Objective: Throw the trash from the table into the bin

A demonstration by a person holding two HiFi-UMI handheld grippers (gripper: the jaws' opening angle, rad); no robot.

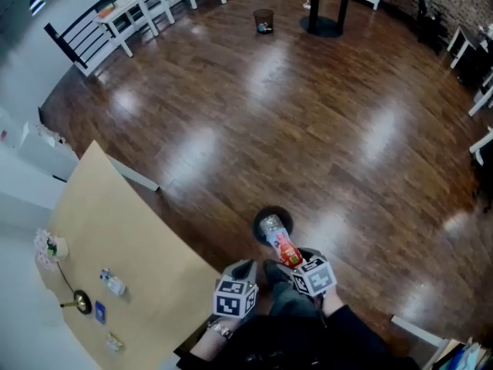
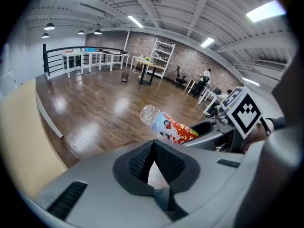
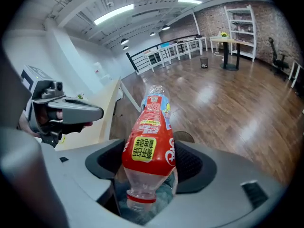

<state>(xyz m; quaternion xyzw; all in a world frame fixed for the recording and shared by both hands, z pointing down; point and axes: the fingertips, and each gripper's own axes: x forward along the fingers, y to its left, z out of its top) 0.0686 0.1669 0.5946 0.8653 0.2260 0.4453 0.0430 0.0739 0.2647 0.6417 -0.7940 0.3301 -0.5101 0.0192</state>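
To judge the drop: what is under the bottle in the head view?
A dark round bin. The bottle covers much of its opening, so what is inside cannot be seen.

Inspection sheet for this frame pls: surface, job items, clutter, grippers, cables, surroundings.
Surface: tan table, things along one side only.
Job's things: red-labelled plastic bottle held over dark bin on the floor.
Clutter: several small items on the table; too small to identify.
Grippers: right gripper shut on the bottle; left gripper shut, empty.
Cables: thin dark cord-like line on the table; unsure.
Surroundings: wooden floor, white tables, second bin far off.
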